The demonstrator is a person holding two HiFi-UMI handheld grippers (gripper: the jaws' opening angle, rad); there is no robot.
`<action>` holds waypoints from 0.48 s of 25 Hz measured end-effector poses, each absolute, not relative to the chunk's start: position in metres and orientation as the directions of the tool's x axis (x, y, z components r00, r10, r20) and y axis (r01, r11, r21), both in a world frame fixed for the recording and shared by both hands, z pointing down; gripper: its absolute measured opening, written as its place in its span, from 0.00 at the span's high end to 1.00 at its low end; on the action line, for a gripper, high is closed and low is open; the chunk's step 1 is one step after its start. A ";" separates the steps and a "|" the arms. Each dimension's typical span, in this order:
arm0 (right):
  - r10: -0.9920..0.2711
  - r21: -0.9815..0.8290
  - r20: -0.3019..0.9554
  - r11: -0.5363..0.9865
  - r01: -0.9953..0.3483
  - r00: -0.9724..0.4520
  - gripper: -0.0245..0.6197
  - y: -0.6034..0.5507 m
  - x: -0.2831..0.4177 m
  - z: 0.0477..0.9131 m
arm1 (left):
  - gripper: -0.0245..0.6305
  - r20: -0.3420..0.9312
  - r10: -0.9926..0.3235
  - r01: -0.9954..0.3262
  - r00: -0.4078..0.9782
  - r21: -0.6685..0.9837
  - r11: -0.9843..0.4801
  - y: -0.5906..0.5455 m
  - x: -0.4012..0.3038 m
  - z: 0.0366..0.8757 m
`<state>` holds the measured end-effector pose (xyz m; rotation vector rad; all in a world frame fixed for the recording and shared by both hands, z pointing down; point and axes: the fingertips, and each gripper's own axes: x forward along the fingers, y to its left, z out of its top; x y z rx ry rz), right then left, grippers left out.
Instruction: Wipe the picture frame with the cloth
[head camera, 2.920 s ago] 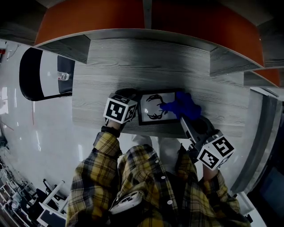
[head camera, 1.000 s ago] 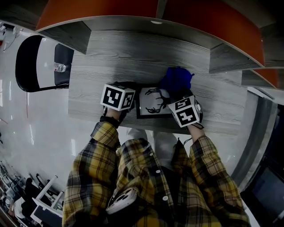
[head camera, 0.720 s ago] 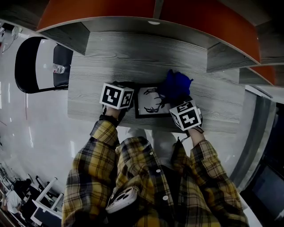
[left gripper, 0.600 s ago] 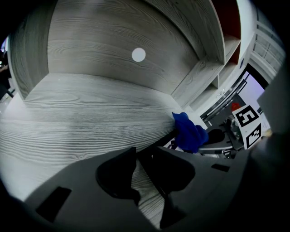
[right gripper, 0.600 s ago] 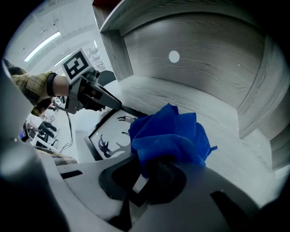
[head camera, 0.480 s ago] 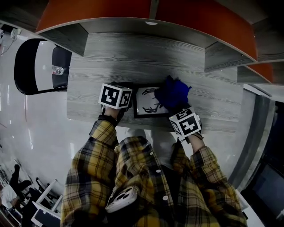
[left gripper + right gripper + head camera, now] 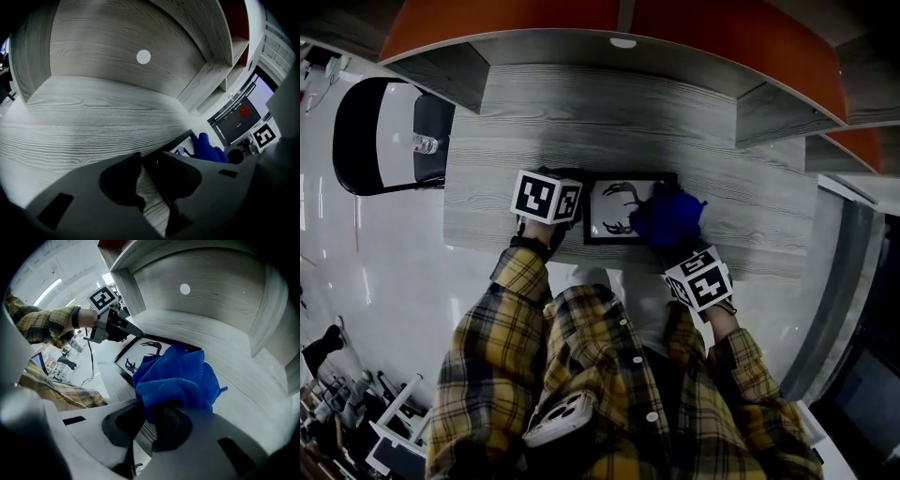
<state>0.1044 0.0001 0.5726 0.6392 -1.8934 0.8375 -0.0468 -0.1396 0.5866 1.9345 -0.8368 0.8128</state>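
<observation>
The black picture frame (image 7: 619, 208) with a deer print lies flat on the grey wooden table (image 7: 609, 122), near its front edge. My left gripper (image 7: 574, 183) is shut on the frame's far left corner; in the left gripper view the black frame edge (image 7: 180, 140) runs between the jaws of the left gripper (image 7: 149, 161). My right gripper (image 7: 675, 246) is shut on the bunched blue cloth (image 7: 667, 216), which rests on the frame's right part. The right gripper view shows the cloth (image 7: 178, 378) over the print (image 7: 140, 357), held by the right gripper (image 7: 149, 413).
Grey shelf walls with orange panels (image 7: 516, 28) rise behind the table. A black and white chair (image 7: 380, 131) with a bottle (image 7: 427, 145) stands at the left. The table's front edge runs just below the frame, by the person's plaid shirt (image 7: 581, 375).
My right gripper has drawn the blue cloth from beyond the frame's far right corner toward the person, along the frame's right side. The left gripper and the frame have stayed put.
</observation>
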 end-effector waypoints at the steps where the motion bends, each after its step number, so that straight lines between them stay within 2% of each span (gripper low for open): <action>1: -0.086 -0.281 0.900 0.635 -0.720 -0.427 0.90 0.000 0.105 0.570 | 0.78 0.789 -0.242 -0.797 0.564 0.445 -0.408 -0.139 -0.047 0.587; 8: -0.284 -0.267 0.780 0.655 -0.707 -0.558 0.90 -0.061 0.073 0.498 | 0.78 0.785 -0.252 -0.800 0.566 0.449 -0.398 -0.139 -0.047 0.586; 12: -0.360 -0.210 0.746 0.672 -0.710 -0.561 0.90 -0.108 0.052 0.495 | 0.78 0.785 -0.258 -0.804 0.564 0.450 -0.388 -0.139 -0.047 0.587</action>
